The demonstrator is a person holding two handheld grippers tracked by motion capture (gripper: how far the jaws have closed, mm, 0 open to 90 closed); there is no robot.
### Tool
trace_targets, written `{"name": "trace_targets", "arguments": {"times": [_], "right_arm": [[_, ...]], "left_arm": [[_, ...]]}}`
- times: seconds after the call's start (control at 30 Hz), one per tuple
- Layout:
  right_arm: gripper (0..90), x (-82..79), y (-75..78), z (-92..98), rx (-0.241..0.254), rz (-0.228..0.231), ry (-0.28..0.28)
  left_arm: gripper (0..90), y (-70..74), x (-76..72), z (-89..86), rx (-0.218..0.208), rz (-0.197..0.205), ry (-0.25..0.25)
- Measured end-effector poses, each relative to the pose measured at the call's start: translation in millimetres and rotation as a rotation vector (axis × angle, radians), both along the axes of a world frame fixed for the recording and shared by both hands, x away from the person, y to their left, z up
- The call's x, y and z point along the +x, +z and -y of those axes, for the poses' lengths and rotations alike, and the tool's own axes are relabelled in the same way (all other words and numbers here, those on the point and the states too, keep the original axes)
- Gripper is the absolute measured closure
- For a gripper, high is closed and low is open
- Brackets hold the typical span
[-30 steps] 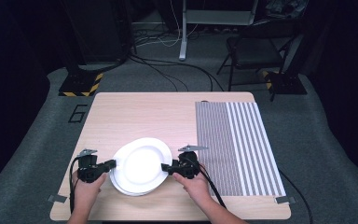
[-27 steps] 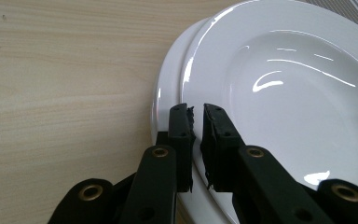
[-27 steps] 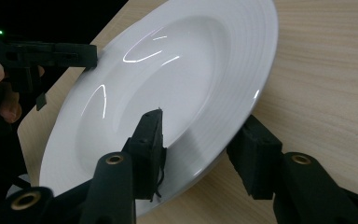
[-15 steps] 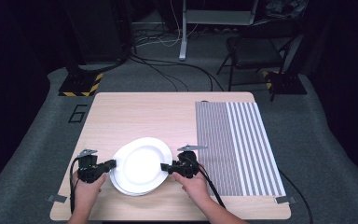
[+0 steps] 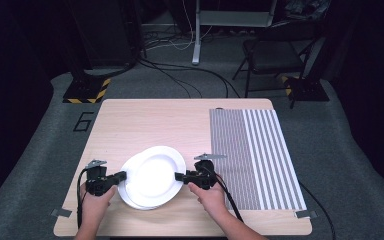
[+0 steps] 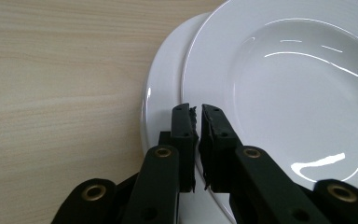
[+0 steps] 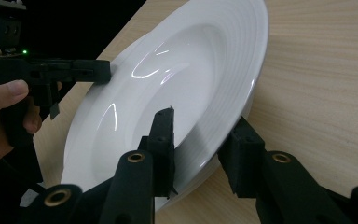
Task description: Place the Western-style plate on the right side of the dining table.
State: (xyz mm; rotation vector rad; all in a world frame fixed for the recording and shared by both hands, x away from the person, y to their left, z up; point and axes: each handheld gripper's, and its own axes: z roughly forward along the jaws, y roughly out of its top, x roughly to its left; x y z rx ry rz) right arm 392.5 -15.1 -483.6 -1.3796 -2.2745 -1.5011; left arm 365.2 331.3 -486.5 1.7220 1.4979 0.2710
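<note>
Two white plates lie stacked near the table's front edge. The top plate (image 5: 154,172) (image 6: 284,93) (image 7: 191,60) sits offset up and to the right of the lower plate (image 5: 130,197) (image 6: 165,84). My left gripper (image 5: 122,175) (image 6: 196,109) is shut on the top plate's left rim, and it also appears across the plate (image 7: 103,71) in the right gripper view. My right gripper (image 5: 178,176) (image 7: 204,120) holds the right rim, one jaw on the plate's face and one beneath it. In that view the top plate looks tilted, its right side up.
The light wooden table (image 5: 145,125) carries a grey striped mat (image 5: 260,155) along its right side, just right of my right hand. Around the table are dark floor, cables, a chair and stands behind.
Both grippers stay at the plate's rims. The top plate looks slightly more offset from the lower one than a second ago.
</note>
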Motion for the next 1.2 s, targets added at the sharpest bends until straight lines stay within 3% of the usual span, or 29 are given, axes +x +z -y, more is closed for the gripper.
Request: {"name": "trace_targets", "arguments": {"times": [0.23,0.57,1.03,1.2], "right_arm": [[68.0,1.7,-0.2,2.8,0.014,-0.014,0.006],[69.1,0.3,6.5,7.8,0.006,0.018,-0.009],[69.6,-2.4,10.3,10.0,-0.011,0.041,-0.025],[69.5,-3.9,12.5,11.1,-0.021,0.057,-0.035]], "left_arm": [[81.4,-1.1,0.9,1.8,-0.009,0.012,0.004],[71.9,-2.0,2.6,2.6,-0.042,0.017,-0.007],[65.4,-3.4,6.0,13.2,-0.078,-0.033,-0.040],[63.2,-3.3,7.3,18.5,-0.051,-0.034,-0.042]]}}
